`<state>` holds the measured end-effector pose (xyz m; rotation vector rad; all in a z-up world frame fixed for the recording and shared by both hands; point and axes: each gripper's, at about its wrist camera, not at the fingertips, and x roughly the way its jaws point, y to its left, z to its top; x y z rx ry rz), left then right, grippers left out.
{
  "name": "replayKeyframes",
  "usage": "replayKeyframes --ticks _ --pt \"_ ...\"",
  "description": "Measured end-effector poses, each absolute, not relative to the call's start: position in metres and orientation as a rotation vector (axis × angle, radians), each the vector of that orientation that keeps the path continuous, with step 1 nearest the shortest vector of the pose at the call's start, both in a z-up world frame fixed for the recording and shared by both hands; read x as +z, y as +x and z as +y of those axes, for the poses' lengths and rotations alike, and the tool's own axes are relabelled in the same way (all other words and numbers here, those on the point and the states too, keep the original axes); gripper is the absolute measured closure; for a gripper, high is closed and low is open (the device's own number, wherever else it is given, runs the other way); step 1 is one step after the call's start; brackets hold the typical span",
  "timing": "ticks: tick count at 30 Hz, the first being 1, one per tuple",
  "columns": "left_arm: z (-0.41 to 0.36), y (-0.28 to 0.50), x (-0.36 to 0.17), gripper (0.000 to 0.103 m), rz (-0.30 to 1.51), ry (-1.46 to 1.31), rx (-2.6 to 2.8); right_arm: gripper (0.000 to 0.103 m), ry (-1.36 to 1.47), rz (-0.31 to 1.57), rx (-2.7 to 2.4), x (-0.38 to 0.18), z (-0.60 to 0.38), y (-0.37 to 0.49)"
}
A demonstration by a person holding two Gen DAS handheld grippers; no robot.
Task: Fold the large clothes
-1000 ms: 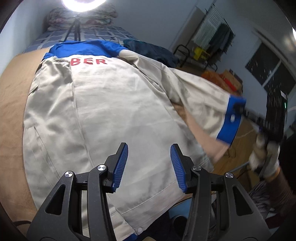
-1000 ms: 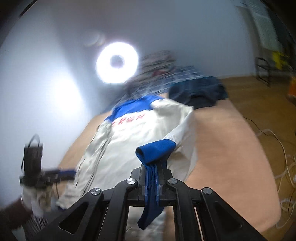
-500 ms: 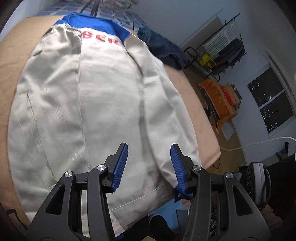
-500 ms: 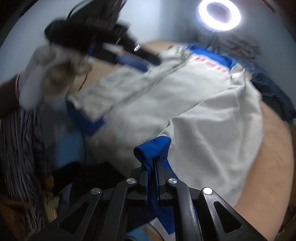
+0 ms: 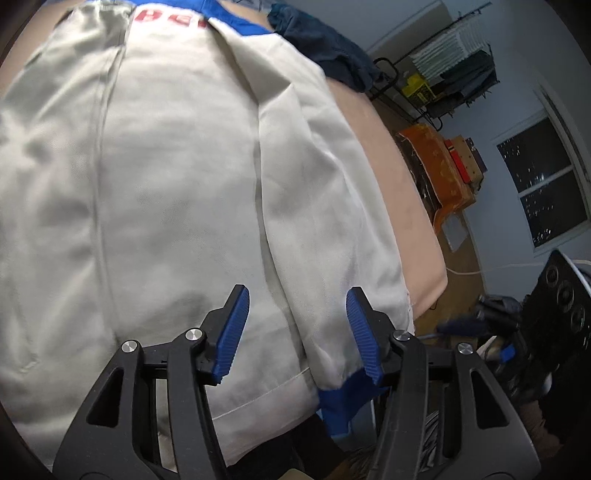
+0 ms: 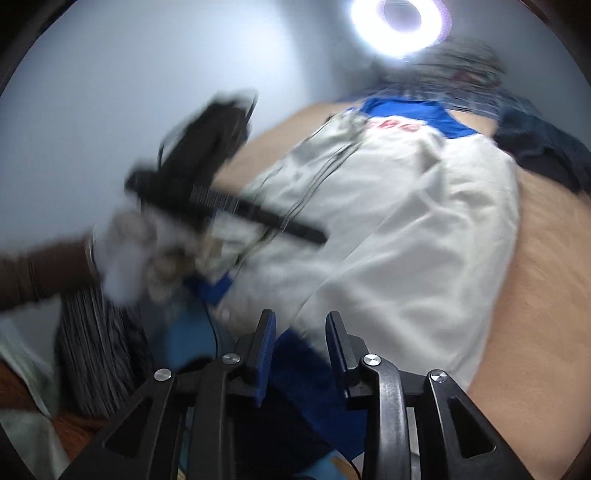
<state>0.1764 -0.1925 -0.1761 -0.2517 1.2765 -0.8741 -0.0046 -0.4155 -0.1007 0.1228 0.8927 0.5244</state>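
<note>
A beige jacket (image 5: pixel 166 177) with a blue collar and red letters lies flat on the tan bed (image 5: pixel 399 206). One sleeve (image 5: pixel 325 206) is folded lengthwise over its body, with the blue cuff (image 5: pixel 340 398) at the near hem. My left gripper (image 5: pixel 297 295) hovers close over the hem. Its jaws are opening and nothing is between them. My right gripper (image 6: pixel 300 315) has its jaws opening. The blue cuff (image 6: pixel 295 354) lies slack between and below the pads, which do not press on it. The blurred left gripper (image 6: pixel 258 218) shows in the right wrist view, held by a gloved hand (image 6: pixel 147 251).
A dark blue garment (image 5: pixel 325 51) lies on the bed beside the collar. A ring light (image 6: pixel 399 22) shines behind the bed's head. To the right stand a clothes rack (image 5: pixel 454 74) and orange boxes (image 5: pixel 436 166) on the wooden floor.
My right gripper carried the sleeve across and laid it along the jacket's body, then opened off the cuff. My left gripper sank closer to the hem and opened a little wider.
</note>
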Motion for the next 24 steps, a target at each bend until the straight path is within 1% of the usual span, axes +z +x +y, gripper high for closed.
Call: replayKeyframes --ticks 1,2,3,10,11,12,13,15,16,17,19,20,24 --pt "-0.194 0.178 -0.181 0.047 1.292 -0.271 -0.867 0.07 0.165 0.883 0.5 -0.101 -0.426 -0.001" --pt "-0.195 0.18 -0.184 0.047 1.303 -0.287 -0.859 0.061 0.208 0.876 0.458 -0.102 -0.439 0.003" --pt "-0.195 0.182 -0.187 0.047 1.311 -0.307 -0.851 0.057 0.245 0.872 0.392 -0.104 -0.453 0.008" --pt "-0.207 0.186 -0.21 0.048 1.368 -0.416 -0.831 0.056 0.471 0.938 0.166 -0.145 -0.521 0.055" --pt "-0.209 0.186 -0.211 0.053 1.366 -0.415 -0.832 0.056 0.504 0.944 0.163 -0.15 -0.527 0.061" --pt "-0.213 0.186 -0.211 0.072 1.367 -0.408 -0.832 0.056 0.533 0.946 0.161 -0.155 -0.531 0.066" --pt "-0.216 0.185 -0.211 0.097 1.372 -0.391 -0.83 0.056 0.551 0.948 0.165 -0.159 -0.533 0.069" --pt "-0.218 0.184 -0.208 0.099 1.357 -0.369 -0.822 0.069 0.554 0.963 0.17 -0.164 -0.531 0.076" --pt "-0.219 0.18 -0.203 0.101 1.336 -0.363 -0.83 0.082 0.536 0.982 0.172 -0.167 -0.528 0.08" --pt "-0.22 0.175 -0.197 0.101 1.319 -0.353 -0.85 0.09 0.51 0.998 0.166 -0.168 -0.524 0.082" --pt "-0.224 0.161 -0.184 0.101 1.283 -0.32 -0.892 0.097 0.466 1.001 0.164 -0.167 -0.518 0.086" --pt "-0.228 0.152 -0.177 0.101 1.262 -0.283 -0.915 0.099 0.441 0.999 0.153 -0.165 -0.515 0.087" --pt "-0.236 0.129 -0.168 0.101 1.202 -0.167 -0.892 0.1 0.391 0.992 0.116 -0.16 -0.517 0.083"
